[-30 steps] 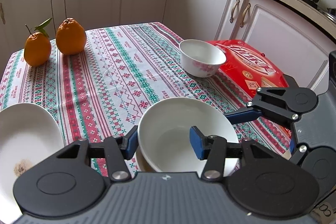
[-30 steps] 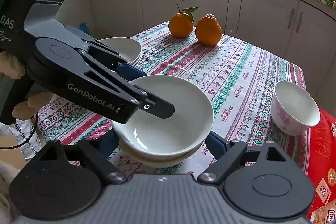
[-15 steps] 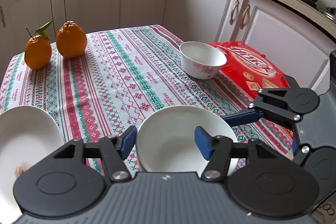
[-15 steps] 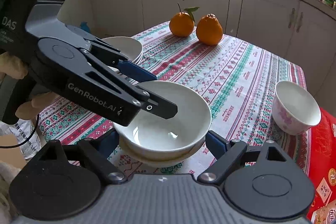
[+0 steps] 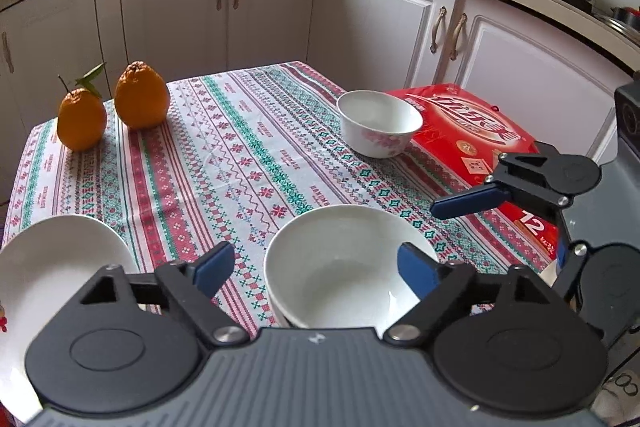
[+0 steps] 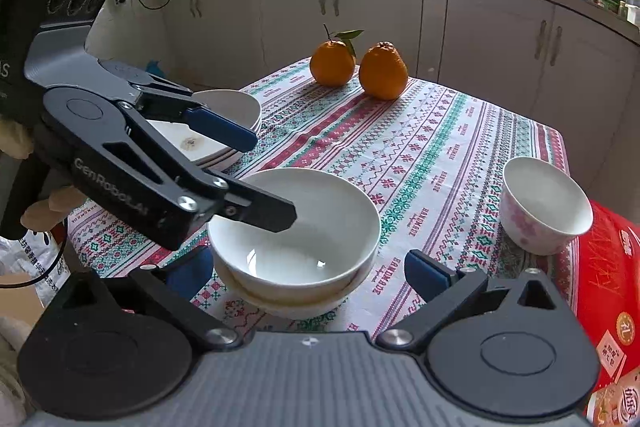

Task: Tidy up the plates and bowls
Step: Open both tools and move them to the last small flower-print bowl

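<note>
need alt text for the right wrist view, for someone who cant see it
Two nested white bowls sit on a patterned tablecloth between the opening right gripper, with the left gripper opening above them. Behind are stacked plates, two oranges and a floral bowl.

Near rim of the white bowl point(image 5: 340, 267) hidden behind the left gripper point(image 5: 316, 269) body. Lower bowl point(image 6: 288, 301) of the nested pair visible only as a thin rim beneath the upper one; depth not determinable. Left part of the bowl interior in the right wrist view covered by a black finger of the left gripper. Stacked plates point(image 6: 236, 115) partly masked by the same gripper; count unclear. Plate point(image 5: 52, 267) at left cut by the picture edge and by the gripper body. Stain on it too small to identify. Red box point(image 5: 460, 131) cut off at right; print unreadable. Hand point(image 6: 24, 143) mostly concealed behind the gripper housing.
</note>
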